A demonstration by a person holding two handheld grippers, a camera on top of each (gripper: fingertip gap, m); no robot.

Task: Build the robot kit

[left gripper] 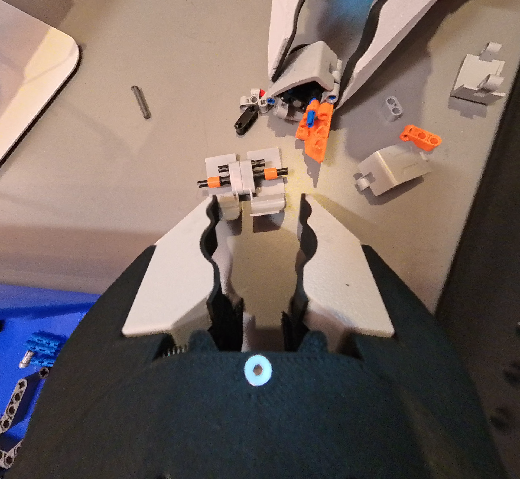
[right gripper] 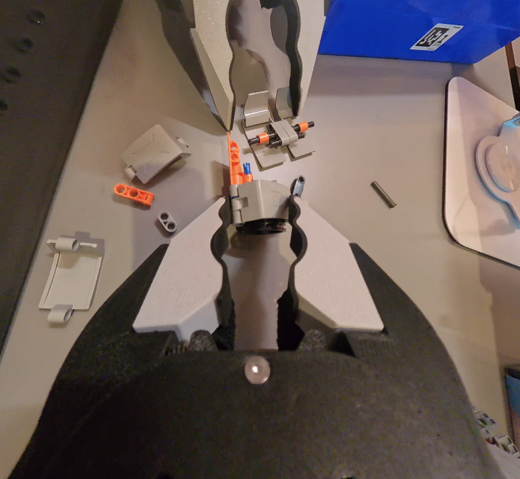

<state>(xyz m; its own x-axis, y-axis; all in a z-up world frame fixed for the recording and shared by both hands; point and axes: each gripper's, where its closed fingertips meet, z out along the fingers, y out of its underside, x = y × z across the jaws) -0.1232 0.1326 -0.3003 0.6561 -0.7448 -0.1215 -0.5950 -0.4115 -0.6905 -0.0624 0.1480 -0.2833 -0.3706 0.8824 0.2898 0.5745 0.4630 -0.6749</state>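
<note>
My right gripper (right gripper: 257, 204) is shut on a grey panel assembly (right gripper: 260, 201) with a black round part underneath and an orange beam (right gripper: 234, 160) with a blue pin sticking out in front. It holds the assembly low over the table; this also shows in the left wrist view (left gripper: 305, 71). My left gripper (left gripper: 259, 201) is open. Its fingertips straddle the near end of a second assembly (left gripper: 243, 178) of two grey curved panels joined by black axles with orange bushings, which lies on the table. The left finger is close against one panel; the right finger stands apart.
Loose on the beige table (left gripper: 168, 43): a grey curved panel (left gripper: 394, 170), an orange beam (left gripper: 420, 137), a small grey two-hole connector (left gripper: 394, 105), another grey panel (left gripper: 478, 77), a dark axle (left gripper: 140, 101), black and grey connectors (left gripper: 247, 119). A blue bin (right gripper: 422, 7) and white tray (right gripper: 478, 212) flank the area. The gap from one gripper's tips to the other's is roughly 7 centimetres.
</note>
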